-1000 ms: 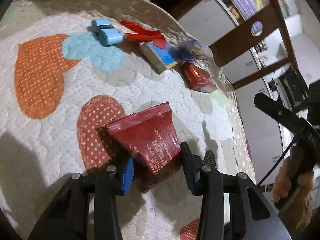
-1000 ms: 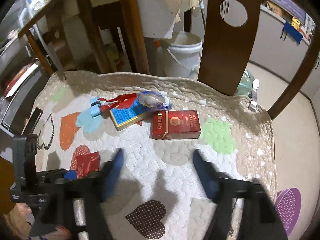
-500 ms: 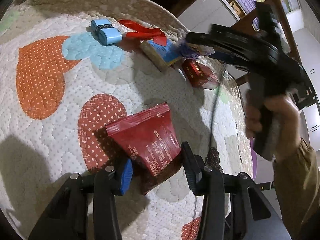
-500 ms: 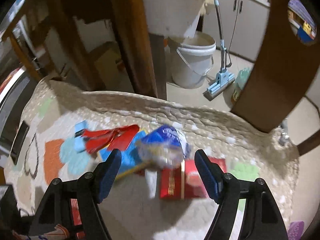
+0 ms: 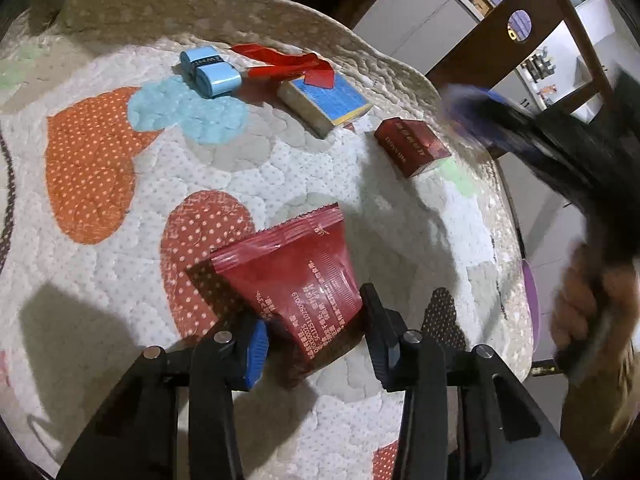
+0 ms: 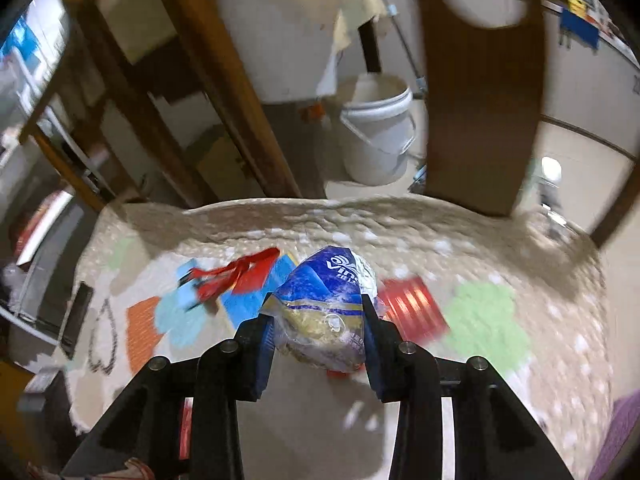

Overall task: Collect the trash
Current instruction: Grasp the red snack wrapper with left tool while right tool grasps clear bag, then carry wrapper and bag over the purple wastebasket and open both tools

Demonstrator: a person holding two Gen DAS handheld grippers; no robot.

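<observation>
The right gripper [image 6: 318,354] is closing its fingers on the crumpled blue wrapper [image 6: 326,312] at frame centre; being slick, it could squirt out. The left gripper [image 5: 316,334] is pinching the red sachet [image 5: 298,276].

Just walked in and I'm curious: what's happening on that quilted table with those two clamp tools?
A person is clearing trash with two hand-held grippers. The right gripper is closing on a crumpled blue wrapper between its pads. The left gripper grips a red packet. A red box and a blue-topped box lie on the quilt.
</observation>
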